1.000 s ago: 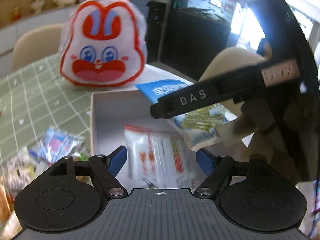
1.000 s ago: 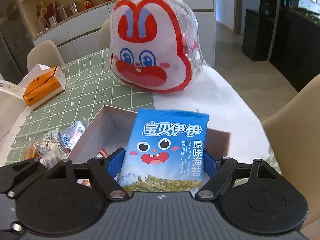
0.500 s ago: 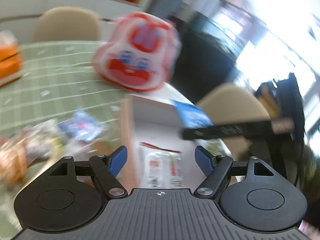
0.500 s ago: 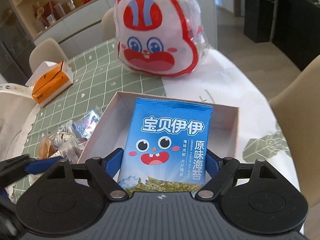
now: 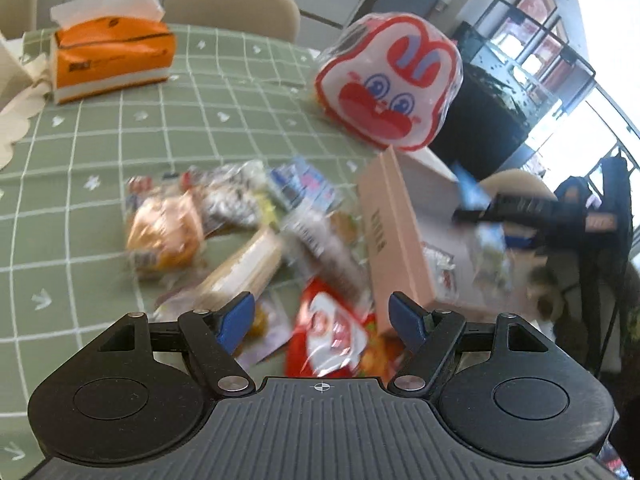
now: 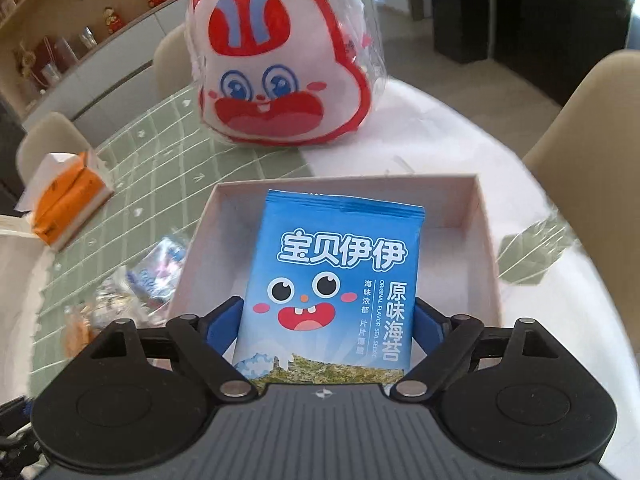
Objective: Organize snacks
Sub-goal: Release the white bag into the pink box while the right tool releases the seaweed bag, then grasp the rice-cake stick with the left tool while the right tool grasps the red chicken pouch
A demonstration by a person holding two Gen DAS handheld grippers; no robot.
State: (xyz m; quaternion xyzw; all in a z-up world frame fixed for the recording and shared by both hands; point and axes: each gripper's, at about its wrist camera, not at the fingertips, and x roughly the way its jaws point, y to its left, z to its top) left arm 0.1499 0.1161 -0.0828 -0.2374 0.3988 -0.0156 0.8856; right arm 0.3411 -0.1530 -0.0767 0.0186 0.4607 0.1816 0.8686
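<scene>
- Already, the box [image 6: 486, 240] holds at least one packet, glimpsed blurred in the left wrist view; the heap of loose snacks [image 5: 248, 232] at 9 o'clock of the box waits on the green tablecloth [image 5: 120, 140].
- Right gripper [image 6: 326, 330] is clamped on the blue seaweed packet [image 6: 332, 280], held over the box, not yet released.
- Left gripper [image 5: 322, 316] has its jaws apart and empty over the red packet [image 5: 332, 332].
- Compared with a second ago, the left gripper has swung from the box toward the heap; the seaweed packet hangs further over the box.
- Rabbit plush [image 6: 280, 68] sits at 12 o'clock beyond the box.
</scene>
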